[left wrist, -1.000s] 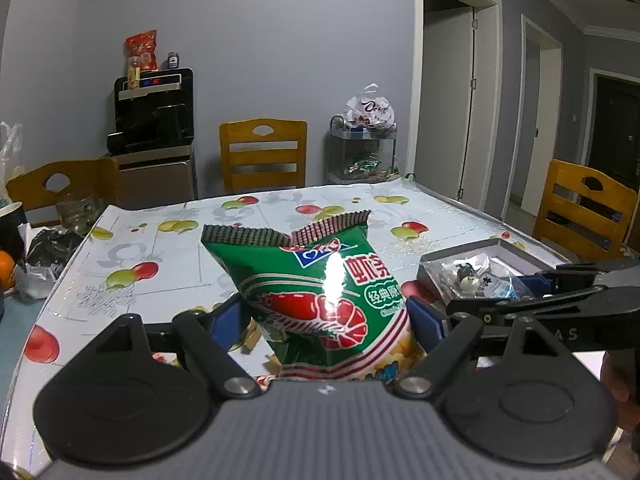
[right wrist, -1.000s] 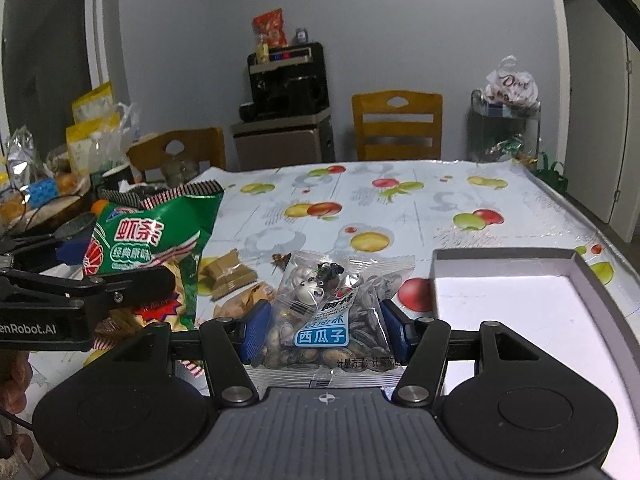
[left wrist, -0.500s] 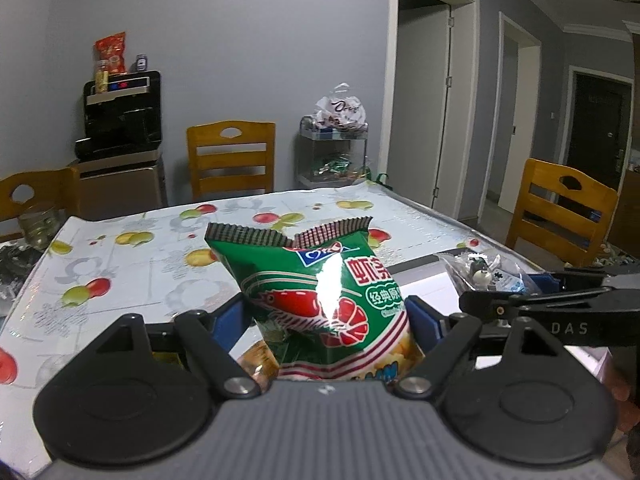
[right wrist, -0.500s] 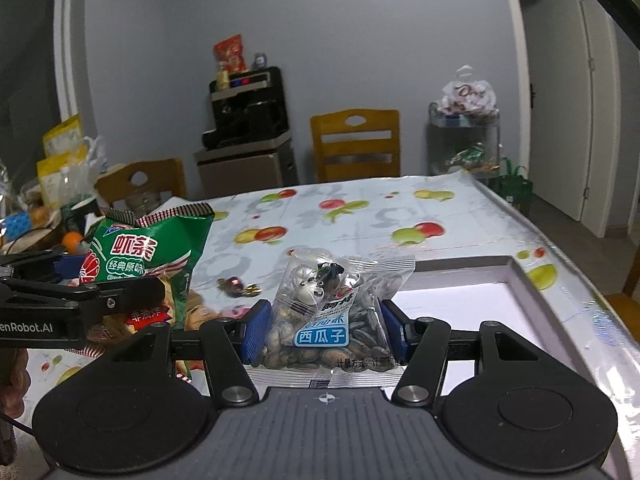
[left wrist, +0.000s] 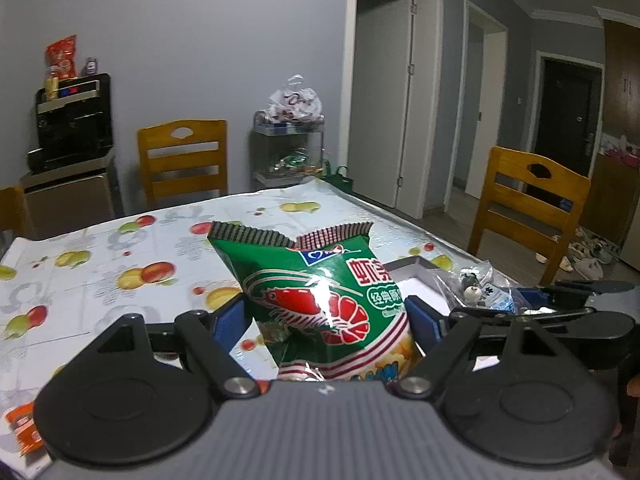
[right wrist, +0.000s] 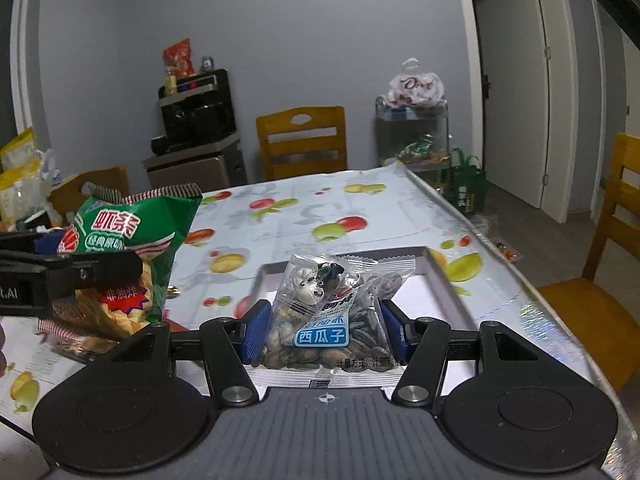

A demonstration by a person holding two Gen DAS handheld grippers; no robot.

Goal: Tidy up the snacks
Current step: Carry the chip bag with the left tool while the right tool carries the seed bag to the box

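Two snack bags are in play, one in each gripper. In the left wrist view, the left gripper (left wrist: 326, 322) has its blue pads pressed on both sides of the green bag (left wrist: 320, 300), which stands upright with its torn top open; this gripper points a little downward over the table (left wrist: 120, 264). Just to its right, the right gripper (left wrist: 540, 304) shows from the side with its packet. In the right wrist view, the right gripper (right wrist: 324, 334) is clamped on the clear seed packet (right wrist: 328, 312), also upright, and it also tilts slightly down. The packet is held in front of one white tray (right wrist: 436, 276), which lies on the table near its right edge. The green bag (right wrist: 132, 248) is at the left of this view, beside the tray and not over it, with the left gripper in front of it. Farther away, three wooden chairs can be counted: one (right wrist: 302, 140) behind the table at the grey wall, one (right wrist: 616, 264) at the right side, one (right wrist: 94, 190) at the left. One black machine (right wrist: 196, 116) stands on a cabinet at the wall, and one metal rack (right wrist: 414, 132) carries a white plastic bag.
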